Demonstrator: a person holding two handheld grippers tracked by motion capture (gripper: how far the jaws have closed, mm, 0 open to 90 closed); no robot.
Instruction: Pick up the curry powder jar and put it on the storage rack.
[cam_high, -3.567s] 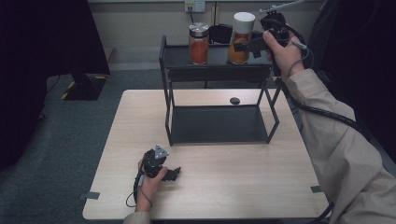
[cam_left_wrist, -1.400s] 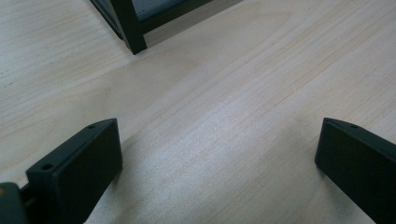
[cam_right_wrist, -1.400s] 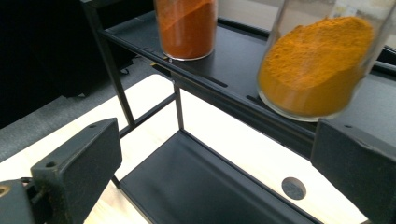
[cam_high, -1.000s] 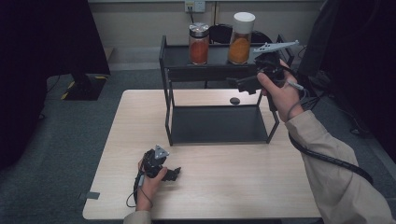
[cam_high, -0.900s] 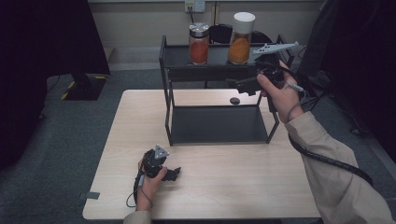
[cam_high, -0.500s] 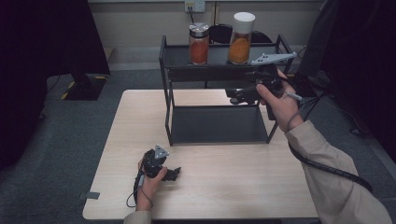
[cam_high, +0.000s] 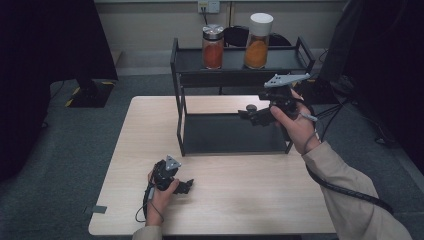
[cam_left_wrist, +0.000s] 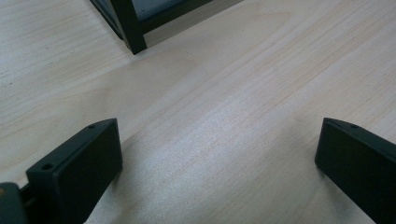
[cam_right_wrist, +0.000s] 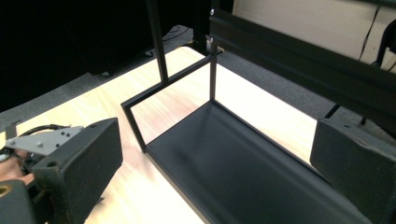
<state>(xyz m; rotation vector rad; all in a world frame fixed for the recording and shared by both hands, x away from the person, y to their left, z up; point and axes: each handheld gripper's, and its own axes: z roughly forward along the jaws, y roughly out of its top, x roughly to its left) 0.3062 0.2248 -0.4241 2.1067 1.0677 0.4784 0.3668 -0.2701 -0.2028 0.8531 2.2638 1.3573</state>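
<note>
Grey carpet (cam_high: 60, 150) is seen around a pale wooden table (cam_high: 240, 210), with a beige wall and a socket behind it. A black 2-tier metal rack (cam_high: 230, 135) is stood on the far half of the table. On its upper shelf 2 jars are set side by side, close but not touching: a jar of red powder (cam_high: 213, 46) with a metal lid at left, a taller jar of orange powder (cam_high: 258, 34) with a white lid at right. A small dark round object (cam_high: 251, 107) is noted on the table behind the rack; what it is cannot be told.

Right gripper (cam_high: 250, 116) is held in the right hand (cam_high: 295, 125) above the table at the rack's right end, below the level of the upper shelf, and is aimed leftward over the lower shelf. Its grey plate is seen on top. In the right gripper view its jaws are spread wide with nothing between them, and the lower shelf (cam_right_wrist: 243, 172) is seen past them.

Left gripper (cam_high: 186, 186) is rested on the near part of the table, gripped by the left hand (cam_high: 161, 192), well apart from the rack. In the left gripper view its jaws are spread wide over bare wood, and 1 rack foot (cam_left_wrist: 128, 28) is seen farther off. A cable is trailed from each gripper.
</note>
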